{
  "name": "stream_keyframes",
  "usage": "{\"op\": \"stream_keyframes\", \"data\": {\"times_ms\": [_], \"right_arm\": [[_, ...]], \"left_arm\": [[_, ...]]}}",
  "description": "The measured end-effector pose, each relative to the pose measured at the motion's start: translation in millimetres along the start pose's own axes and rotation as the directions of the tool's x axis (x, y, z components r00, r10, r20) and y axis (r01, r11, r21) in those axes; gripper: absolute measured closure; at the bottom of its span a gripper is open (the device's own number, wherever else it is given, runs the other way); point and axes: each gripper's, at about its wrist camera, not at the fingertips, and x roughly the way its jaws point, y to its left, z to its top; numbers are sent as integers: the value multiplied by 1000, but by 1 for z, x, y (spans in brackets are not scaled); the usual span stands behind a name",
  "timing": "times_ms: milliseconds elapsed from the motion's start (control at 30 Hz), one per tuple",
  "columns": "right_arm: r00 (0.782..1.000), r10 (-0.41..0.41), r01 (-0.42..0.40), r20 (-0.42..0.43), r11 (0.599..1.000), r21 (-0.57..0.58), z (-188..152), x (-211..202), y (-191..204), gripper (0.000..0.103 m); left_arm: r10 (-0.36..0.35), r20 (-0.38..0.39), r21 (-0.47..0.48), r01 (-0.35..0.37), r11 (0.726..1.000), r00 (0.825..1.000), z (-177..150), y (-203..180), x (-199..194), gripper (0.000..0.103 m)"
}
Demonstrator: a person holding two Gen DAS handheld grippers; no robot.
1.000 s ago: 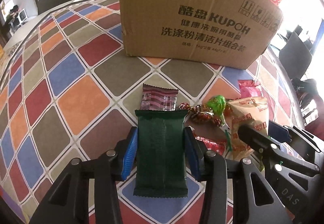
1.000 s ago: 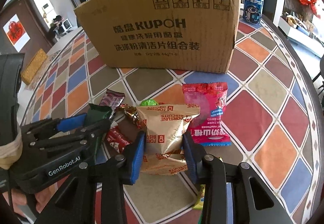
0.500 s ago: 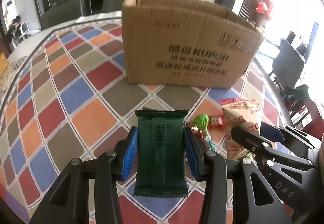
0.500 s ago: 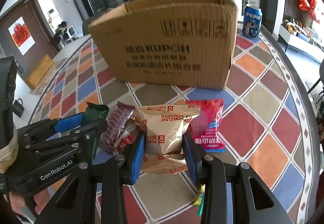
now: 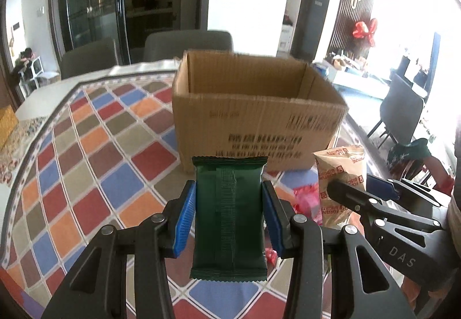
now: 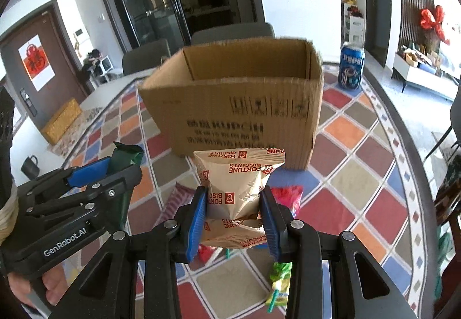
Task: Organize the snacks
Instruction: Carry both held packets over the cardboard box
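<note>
**Two snack packets held aloft before the open carton**

The dark green packet was flat and matte, with a ribbed seam down its middle and crimped ends; it stood upright, clamped at both long edges by the blue pads of the left gripper, clear of the table. The tan biscuit bag, printed in red with "FORTUNE BISCUITS" upside down, was puffed and creased; the right gripper pinched it at its waist, its top flaring above the pads. Both tongs pointed slantwise downward toward the cardboard box, which stood open-topped on the chequered tablecloth just beyond the packets; the two grippers hung side by side, the left hand showing under its handle. Below the bag lay a pink packet, a striped maroon packet and a green lollipop; a blue can stood right of the box.
</note>
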Motion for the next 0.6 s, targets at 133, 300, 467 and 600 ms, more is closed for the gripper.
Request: {"op": "stream_keyframes", "data": {"times_ms": [133,300,467,600], "right_arm": [[999,3,-3,42,1000,-5,14,-10,-1,65],[996,6,-4,89,1000,-18,31,-22,1,65],[992,15,-13,123,1000,-23,47,-29,0,65],[991,21,-18,135,1000,-24,60,-30,0,65]], "left_arm": [[-1,42,9,1,1000,999,14,-2,-11,59],[-3,90,13,1,1000,996,31,-4,-22,59],[-9,121,22,7,1000,993,47,-6,-28,59],[-1,150,40,-5,999,989,63,-9,-31,59]]}}
